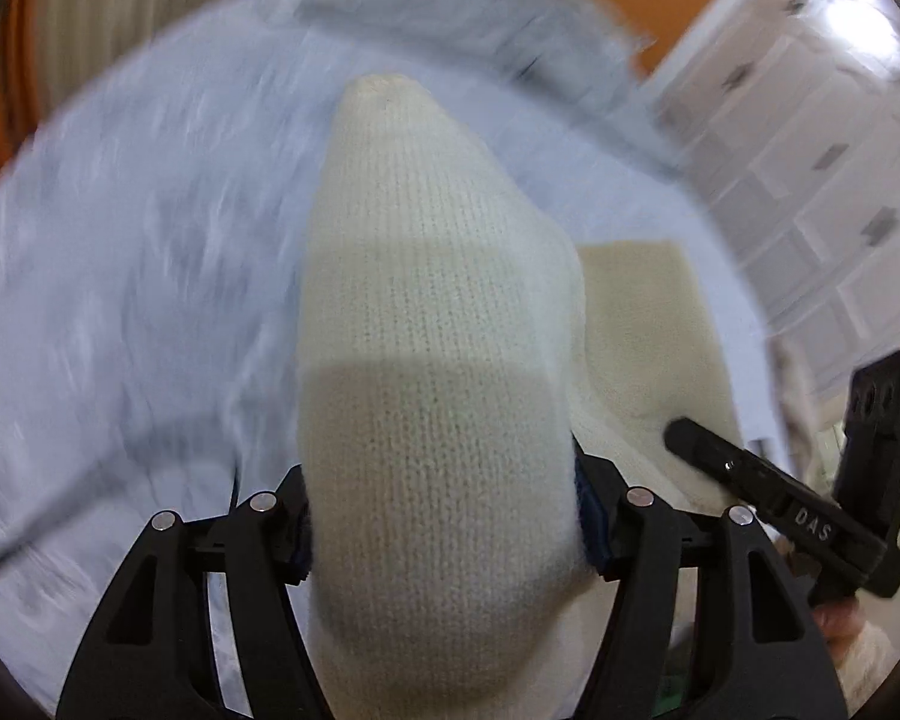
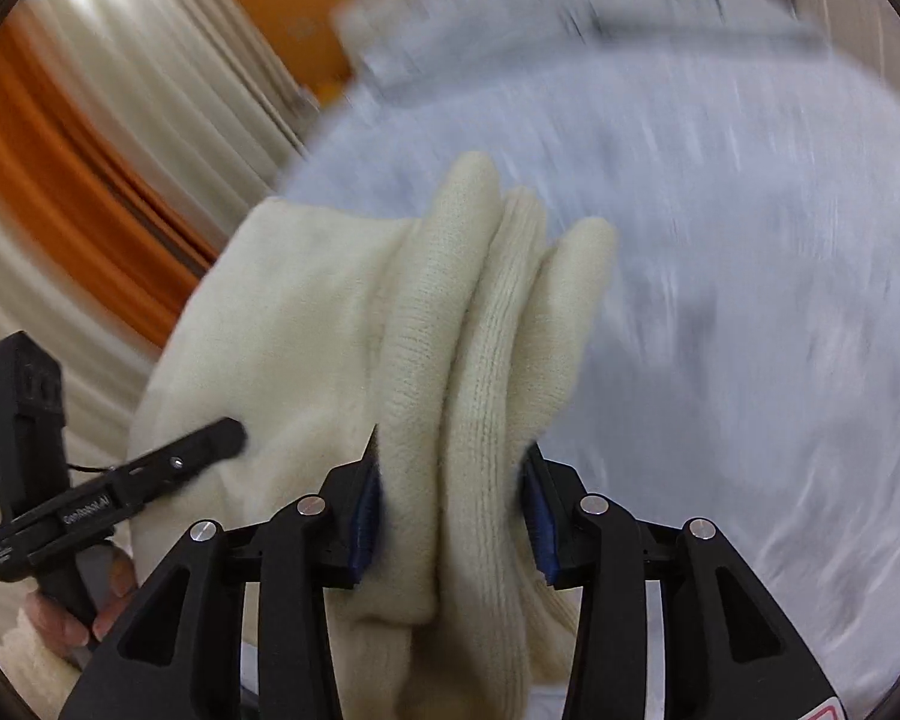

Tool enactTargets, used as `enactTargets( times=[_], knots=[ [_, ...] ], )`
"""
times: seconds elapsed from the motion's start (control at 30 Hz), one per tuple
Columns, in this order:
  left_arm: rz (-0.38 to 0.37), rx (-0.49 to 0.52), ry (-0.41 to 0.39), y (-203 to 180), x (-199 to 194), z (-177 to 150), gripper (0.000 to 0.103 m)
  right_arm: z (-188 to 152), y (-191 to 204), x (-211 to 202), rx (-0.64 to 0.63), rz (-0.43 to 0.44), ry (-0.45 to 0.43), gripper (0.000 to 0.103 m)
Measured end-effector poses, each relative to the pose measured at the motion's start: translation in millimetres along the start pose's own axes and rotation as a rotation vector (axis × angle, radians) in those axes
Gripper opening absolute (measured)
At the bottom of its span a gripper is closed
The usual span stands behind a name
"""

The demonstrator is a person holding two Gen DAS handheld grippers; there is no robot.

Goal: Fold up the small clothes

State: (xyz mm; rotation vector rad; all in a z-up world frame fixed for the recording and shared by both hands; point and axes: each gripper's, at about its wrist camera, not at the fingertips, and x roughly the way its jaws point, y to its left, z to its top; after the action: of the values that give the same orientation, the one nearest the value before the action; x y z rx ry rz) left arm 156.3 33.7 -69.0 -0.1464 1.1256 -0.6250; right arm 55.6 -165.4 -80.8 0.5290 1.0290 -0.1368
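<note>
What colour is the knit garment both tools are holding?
Cream, off-white, plain knit; it shows best in the left wrist view.

Motion blur smears the pale bedsheet [image 1: 120, 228] around the cream knit garment [image 1: 438, 360], whose lower end leaves frame.

From my seat the cream knitted garment [image 1: 438, 360] reads as soft wool-like cloth, matt, with a fine ribbed stitch and a slightly fuzzy nap. My left gripper [image 1: 441, 531] is matt black moulded plastic with small shiny metal pins; my right gripper [image 2: 453, 510] looks the same, its fingers [image 2: 366, 516] faced with dark blue, coarse-looking pads. The pale blue bedsheet [image 2: 750, 240] is thin, smooth, matt cloth, blurred. The cream pleated curtain [image 2: 168, 96] is cloth with a faint sheen.
</note>
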Motion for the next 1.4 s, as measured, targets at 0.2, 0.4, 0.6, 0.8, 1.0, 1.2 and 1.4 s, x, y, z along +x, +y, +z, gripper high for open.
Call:
enactTargets(
  times=[0.2, 0.4, 0.6, 0.8, 1.0, 1.2, 1.4],
  knots=[
    [0.026, -0.163, 0.029, 40.9, 23.8, -31.0, 0.078, -11.0, -14.6, 2.5, 0.066, 0.002, 0.000, 0.052],
    [0.041, -0.147, 0.055, 39.2, 24.8, -29.5, 0.082, 20.1, -4.9, 15.7, 0.034, 0.036, 0.014, 0.058],
    [0.039, -0.193, 0.059, 48.2, 37.0, -34.4, 0.086, 11.2, -1.5, 43.4, -0.018, -0.019, 0.062, 0.063],
    [0.164, -0.138, 0.105, 34.8, 44.8, -30.5, 0.095, 18.2, -8.3, 57.2, 0.014, -0.021, 0.174, 0.068],
    [0.250, -0.115, 0.185, 27.5, 49.1, -20.0, 0.097, 24.9, -2.6, 59.9, 0.061, -0.095, 0.237, 0.072],
    [0.185, -0.181, 0.161, 41.1, 57.7, -21.3, 0.098, 20.9, -5.4, 57.2, 0.060, -0.080, 0.200, 0.074],
    [0.129, -0.160, 0.014, 46.4, 50.7, -40.8, 0.098, -0.3, -9.6, 48.3, 0.011, -0.023, 0.031, 0.076]
  ],
)
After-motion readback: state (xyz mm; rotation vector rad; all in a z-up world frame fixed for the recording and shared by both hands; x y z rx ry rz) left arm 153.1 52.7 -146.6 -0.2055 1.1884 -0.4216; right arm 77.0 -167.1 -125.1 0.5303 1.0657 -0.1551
